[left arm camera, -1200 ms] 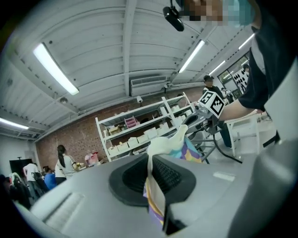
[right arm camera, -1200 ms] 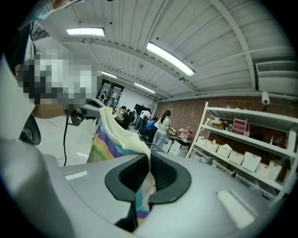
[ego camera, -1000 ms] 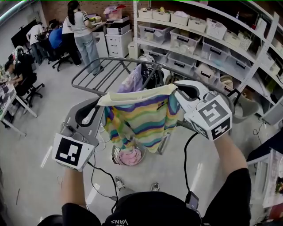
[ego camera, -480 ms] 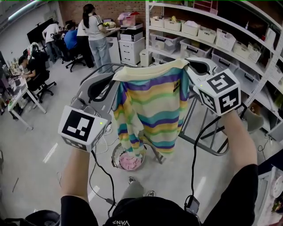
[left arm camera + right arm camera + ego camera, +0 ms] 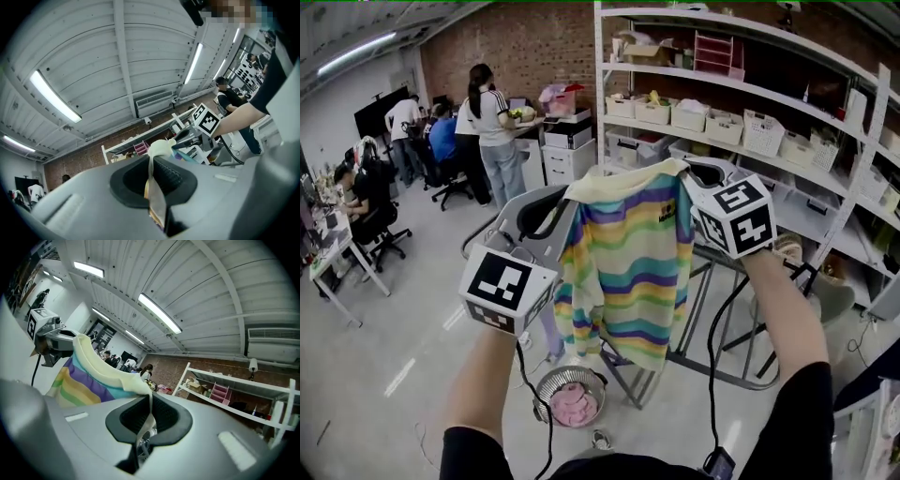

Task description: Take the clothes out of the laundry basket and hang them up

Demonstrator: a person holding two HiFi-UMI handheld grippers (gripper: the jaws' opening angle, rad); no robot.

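No word or number can be read anywhere here. The striped shirt [image 5: 623, 272] has a small dark print [image 5: 667, 214] on its chest, at about 1 o'clock from the shirt's middle. It is too small to read.

The cube [image 5: 508, 289] on the left hand-held gripper [image 5: 570, 195], at 8 o'clock in the head view, shows a black and white square pattern and no letters. The cube [image 5: 732, 217] on the right hand-held gripper [image 5: 684, 174], at 2 o'clock, shows such a pattern too.

The white boxes [image 5: 686, 117] on the shelf [image 5: 598, 94], at 12 to 1 o'clock, are too far off to read any label.
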